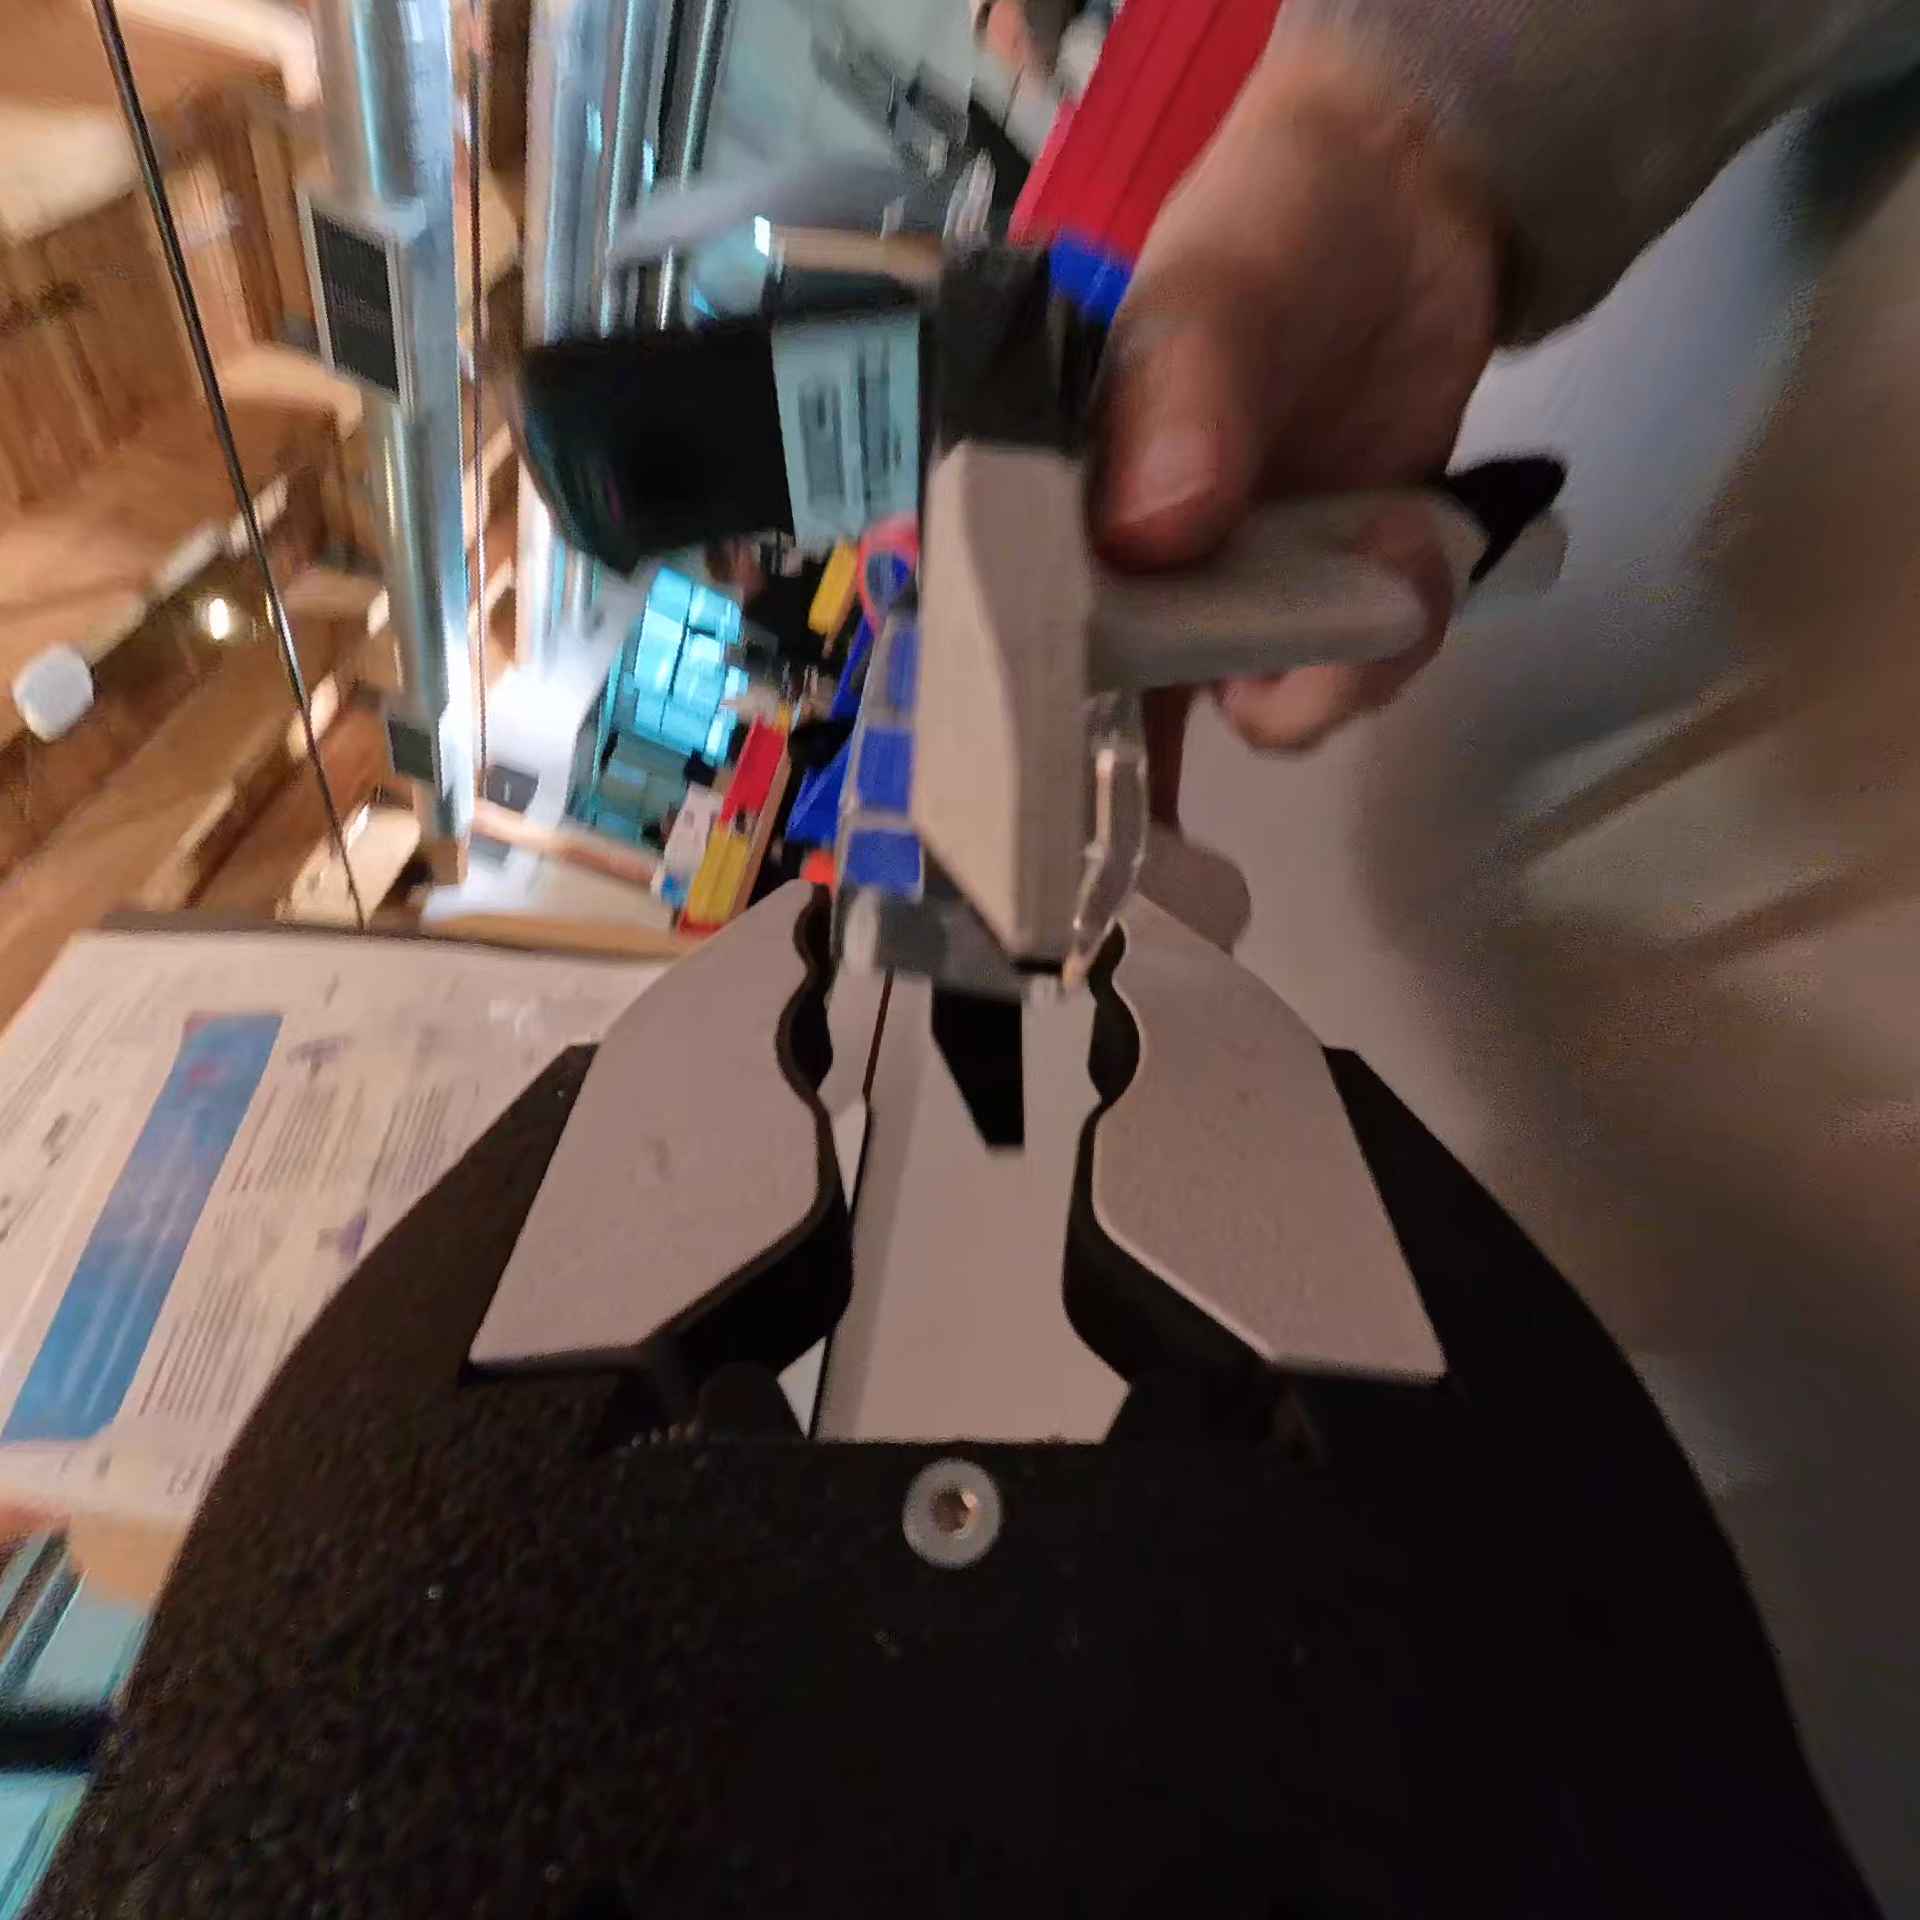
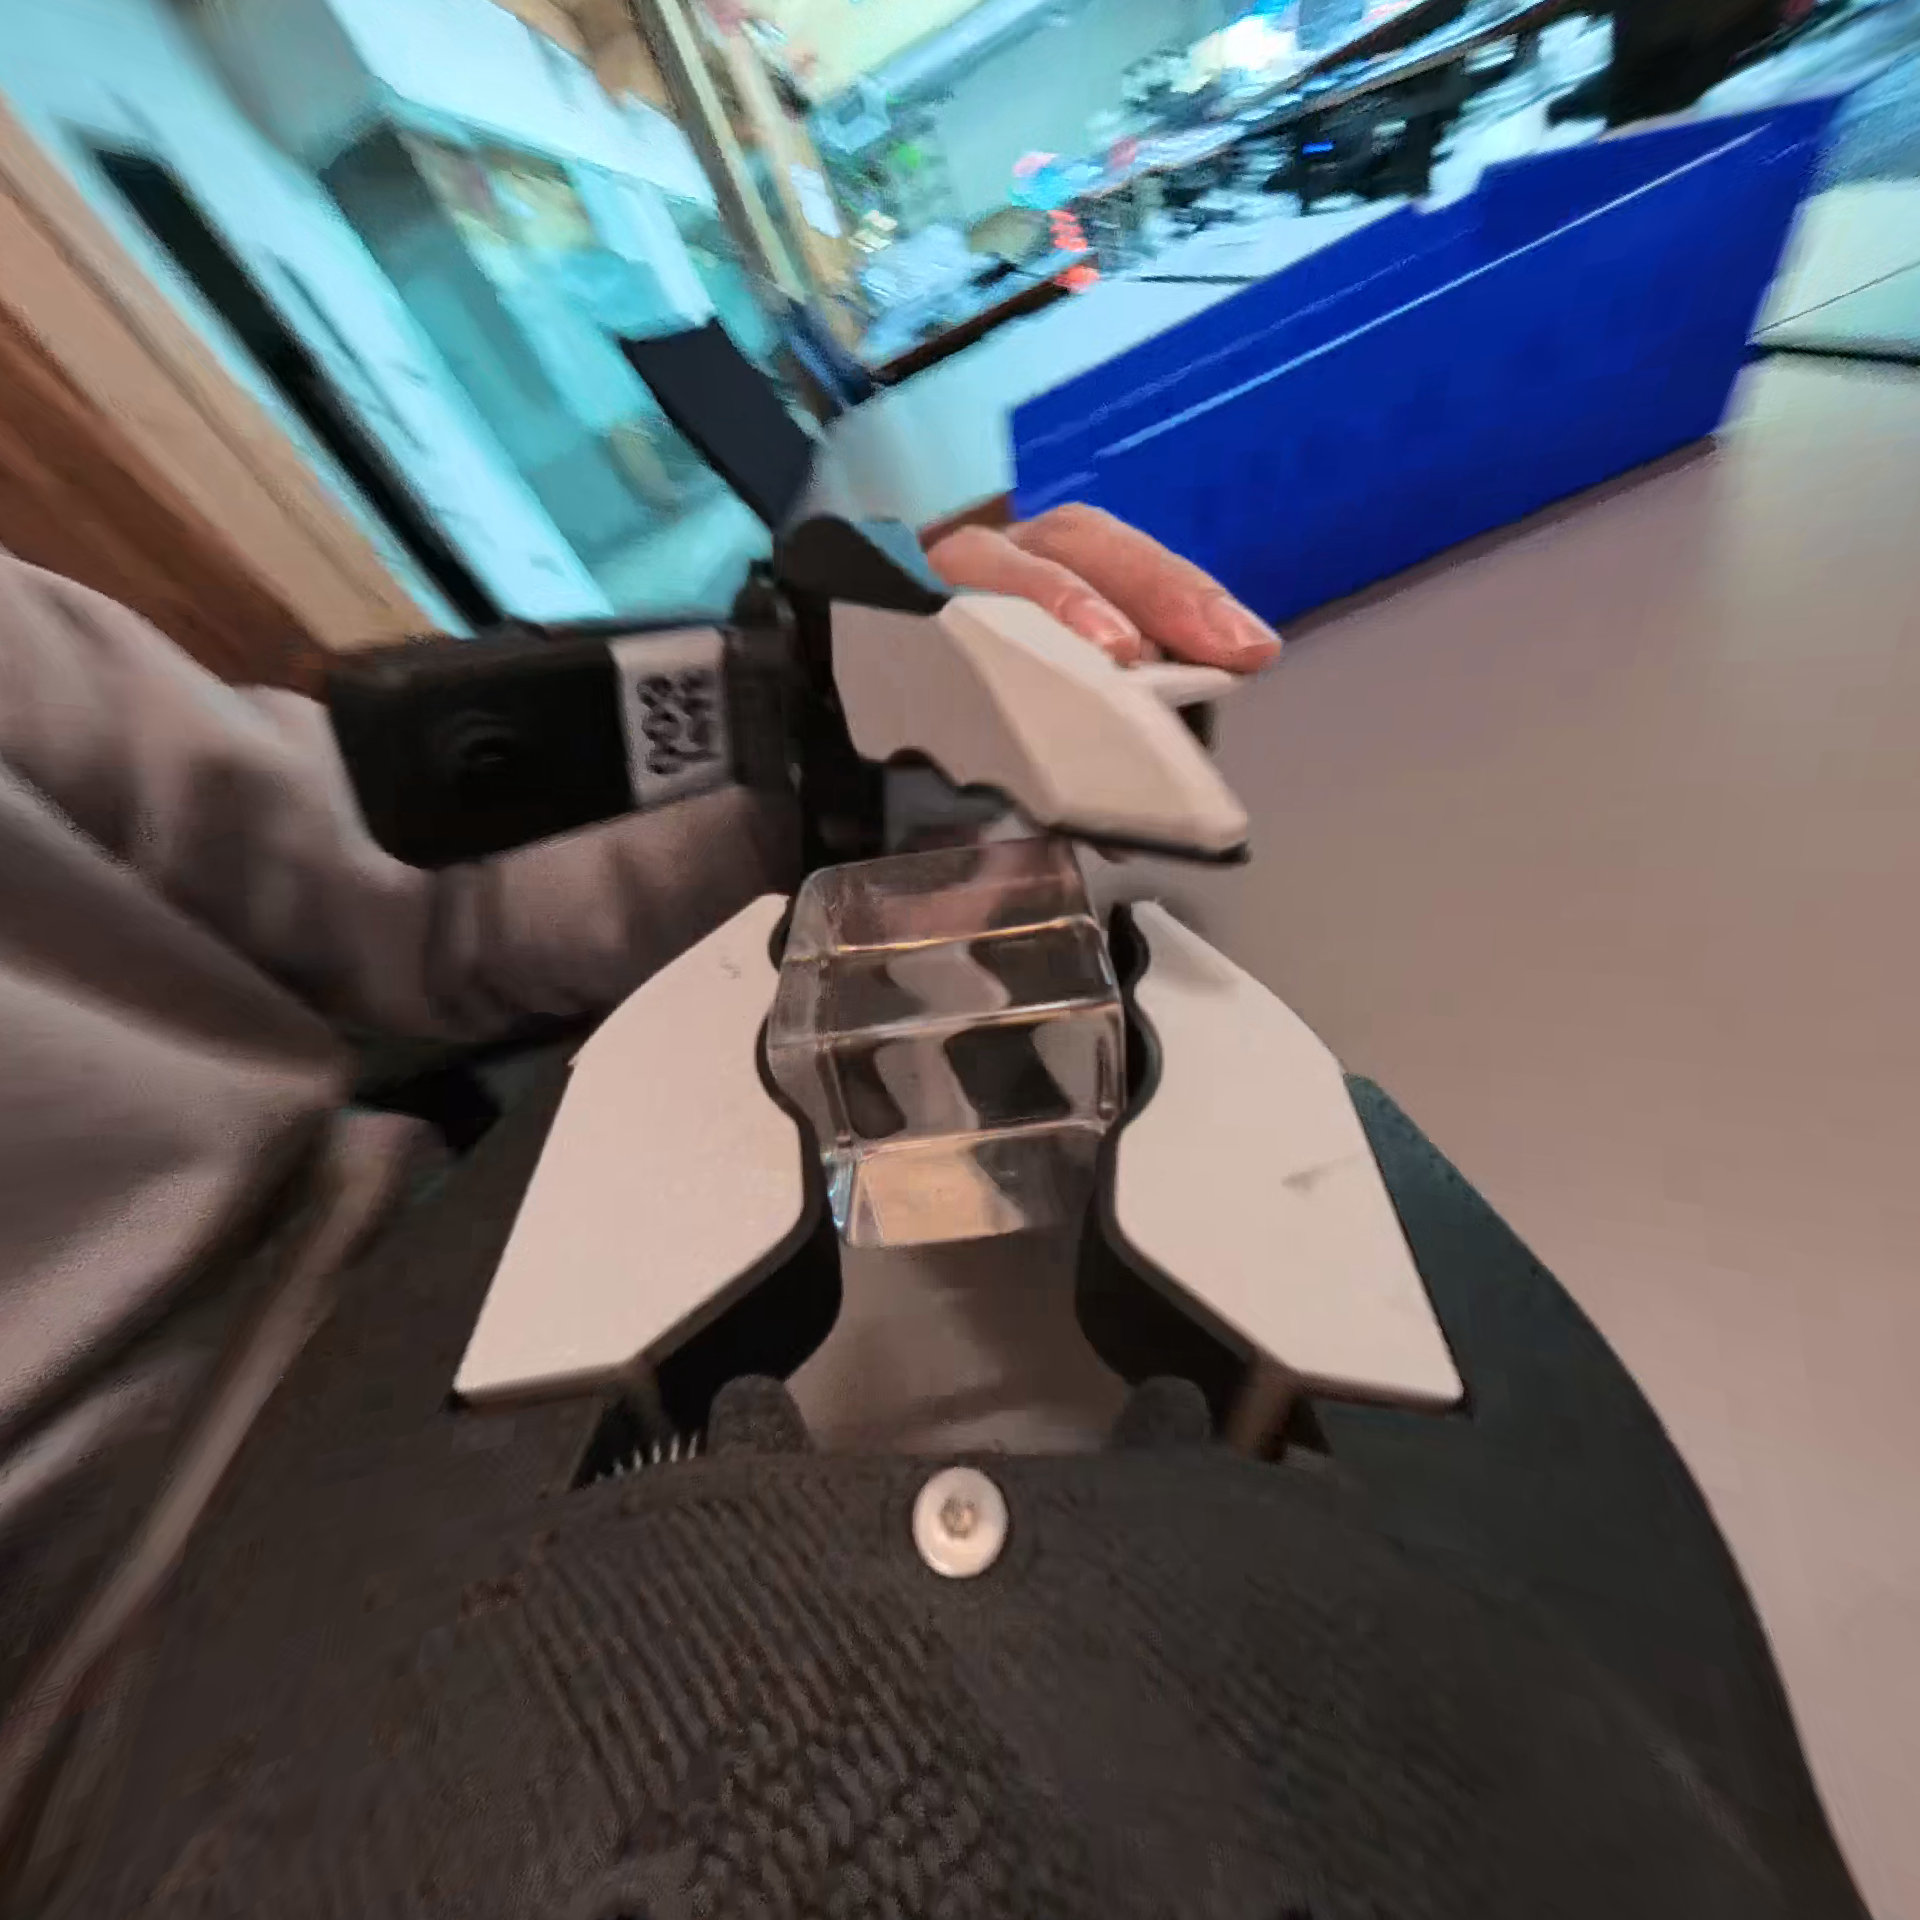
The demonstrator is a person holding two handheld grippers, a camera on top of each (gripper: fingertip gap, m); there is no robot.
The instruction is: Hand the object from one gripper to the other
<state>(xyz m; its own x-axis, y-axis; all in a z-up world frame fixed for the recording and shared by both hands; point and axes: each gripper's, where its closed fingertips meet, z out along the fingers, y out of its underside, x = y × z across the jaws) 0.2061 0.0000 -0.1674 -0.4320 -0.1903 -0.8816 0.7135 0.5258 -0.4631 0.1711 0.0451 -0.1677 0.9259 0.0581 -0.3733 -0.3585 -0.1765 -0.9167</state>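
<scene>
In the right wrist view, a blue partition [image 2: 1403,416] stretched across the far side of a pale grey floor or tabletop [image 2: 1610,831] (the blur made it hard to say which). In the left wrist view, a sheet of newspaper [image 1: 260,1143] lay on a surface to the left, with wooden shelving [image 1: 125,468] blurred behind it.

A grey sleeve [image 2: 156,883] filled the left of the right wrist view, and a hand [image 1: 1299,395] gripped the handle of the other tool in the left wrist view.

The right gripper [image 2: 951,940] was clenched on a clear cube [image 2: 945,1039], the block wedged between its two white fingers [image 2: 665,1143] near their tips. The left gripper showed there just beyond the cube, turned on its side, with fingertips of a hand [image 2: 1122,603] resting on it.

The left gripper [image 1: 961,940] stood with its white fingers [image 1: 686,1143] parted, with the right gripper's nose just ahead of the tips. Whether the left fingers touched the cube could not be told: the clear block showed only as a faint glint [image 1: 1107,862] at the right gripper's tip.
</scene>
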